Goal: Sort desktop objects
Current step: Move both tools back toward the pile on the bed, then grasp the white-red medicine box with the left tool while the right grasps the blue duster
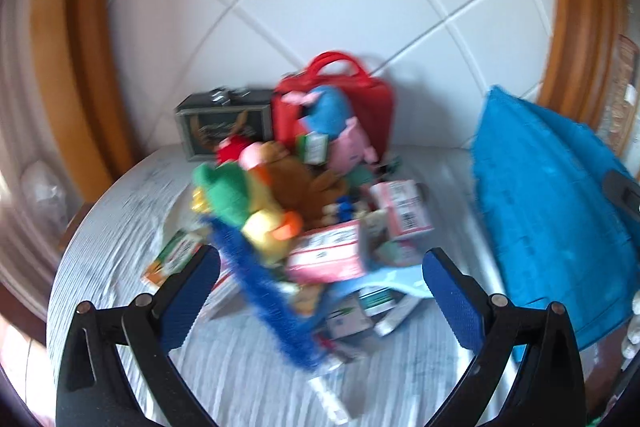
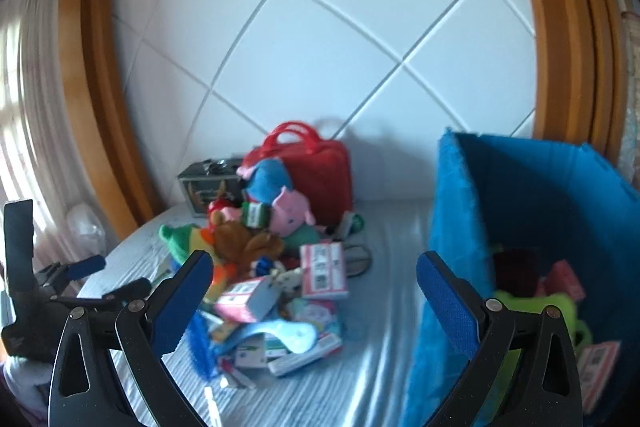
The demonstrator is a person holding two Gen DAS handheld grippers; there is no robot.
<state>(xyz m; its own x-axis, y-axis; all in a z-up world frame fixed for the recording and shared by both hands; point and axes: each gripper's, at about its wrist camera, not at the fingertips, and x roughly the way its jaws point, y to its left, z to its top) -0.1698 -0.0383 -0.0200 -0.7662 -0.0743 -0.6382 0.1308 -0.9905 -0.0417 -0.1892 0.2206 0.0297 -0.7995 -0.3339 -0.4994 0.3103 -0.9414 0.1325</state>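
Both the left gripper (image 1: 320, 291) and the right gripper (image 2: 314, 293) hang with fingers spread wide and empty, facing the heap of soft toys and small cartons (image 1: 304, 219), probably choosing a piece. The tall blue fabric bin (image 2: 520, 211) stands right of the heap, already holding sorted items.

No text is readable; the pink box (image 1: 404, 209) carries a barcode label (its digits seemingly blurred).

A table (image 2: 360, 379) under a pale ribbed cloth carries a heap of toys and boxes (image 2: 272, 267). Behind the heap stand a red bag (image 2: 320, 167) and a dark box (image 2: 204, 187); to its right stands a blue bin (image 2: 500, 227).
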